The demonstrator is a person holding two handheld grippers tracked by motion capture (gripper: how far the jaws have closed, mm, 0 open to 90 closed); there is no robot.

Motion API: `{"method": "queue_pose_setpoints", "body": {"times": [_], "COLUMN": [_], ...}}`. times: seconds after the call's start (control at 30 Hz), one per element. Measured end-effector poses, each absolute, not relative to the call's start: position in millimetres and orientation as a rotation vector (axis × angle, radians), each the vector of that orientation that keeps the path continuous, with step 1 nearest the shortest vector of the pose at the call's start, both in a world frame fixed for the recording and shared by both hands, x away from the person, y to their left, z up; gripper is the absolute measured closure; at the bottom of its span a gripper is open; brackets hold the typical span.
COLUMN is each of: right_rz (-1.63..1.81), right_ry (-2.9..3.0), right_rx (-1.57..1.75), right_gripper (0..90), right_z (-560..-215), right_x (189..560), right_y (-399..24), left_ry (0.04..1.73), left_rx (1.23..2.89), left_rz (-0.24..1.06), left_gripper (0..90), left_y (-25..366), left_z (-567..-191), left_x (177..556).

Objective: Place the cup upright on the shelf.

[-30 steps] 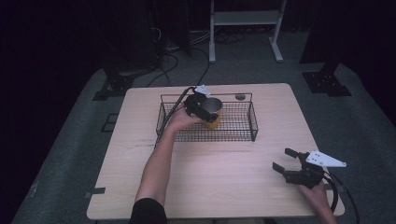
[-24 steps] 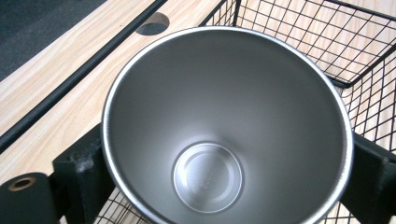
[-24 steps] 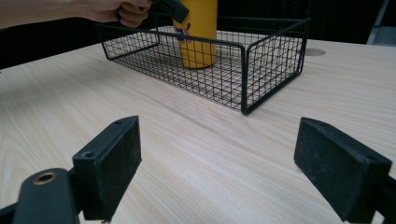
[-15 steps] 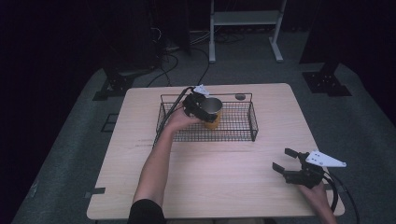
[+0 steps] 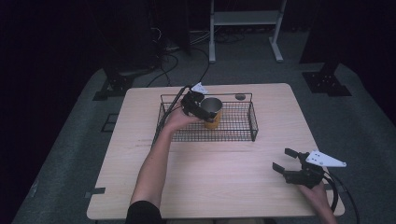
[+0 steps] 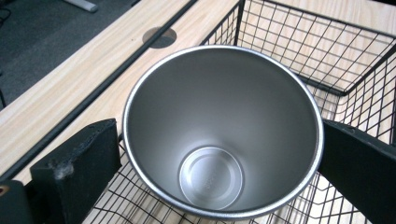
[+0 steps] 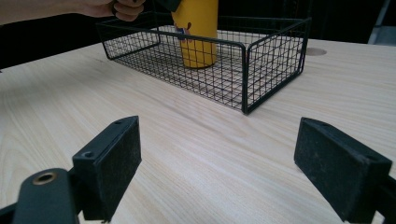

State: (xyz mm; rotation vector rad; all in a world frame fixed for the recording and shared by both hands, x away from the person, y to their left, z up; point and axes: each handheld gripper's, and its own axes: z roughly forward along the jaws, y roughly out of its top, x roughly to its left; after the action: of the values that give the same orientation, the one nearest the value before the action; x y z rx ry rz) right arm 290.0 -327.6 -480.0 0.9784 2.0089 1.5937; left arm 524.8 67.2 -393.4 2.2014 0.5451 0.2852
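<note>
A wire basket (image 5: 233, 135) is seen on the far half of a wooden table (image 5: 215, 186) in the high view, its long side running across the table. Inside it, toward its left part, a yellow cup (image 5: 212, 119) with a steel interior is stood upright on the basket floor. The left gripper (image 5: 200, 106) is held at the cup's rim from the left, with the left hand (image 5: 175, 120) just behind it over the basket's left end.

In the left gripper view, the cup (image 6: 224, 135) is looked into from above; its silver inside and round bottom are shown. The two black jaws are placed on opposite sides of the rim, both touching it, so the cup is gripped between them. The basket mesh (image 6: 327, 60) and the table edge are seen behind.

The right gripper (image 5: 299, 170) is held low near the table's near right corner, well apart from the basket, with the right hand (image 5: 322, 198) behind it. In the right gripper view its jaws are spread wide with nothing between them, and the basket (image 7: 261, 70) with the cup (image 7: 198, 32) is seen farther off.
</note>
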Motion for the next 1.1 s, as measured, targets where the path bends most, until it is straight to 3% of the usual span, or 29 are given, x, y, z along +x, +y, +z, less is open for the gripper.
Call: {"method": "queue_pose_setpoints", "body": {"times": [1.1], "right_rz": [1.582], "right_ry": [1.999], "right_rx": [1.004], "right_gripper": [13.8], "right_z": [-480], "right_x": [290], "right_y": [-329], "left_ry": [0.509], "left_rx": [2.043], "left_rz": [0.292], "left_gripper": [0.1], "left_y": [92], "left_z": [-371], "left_x": [493]}}
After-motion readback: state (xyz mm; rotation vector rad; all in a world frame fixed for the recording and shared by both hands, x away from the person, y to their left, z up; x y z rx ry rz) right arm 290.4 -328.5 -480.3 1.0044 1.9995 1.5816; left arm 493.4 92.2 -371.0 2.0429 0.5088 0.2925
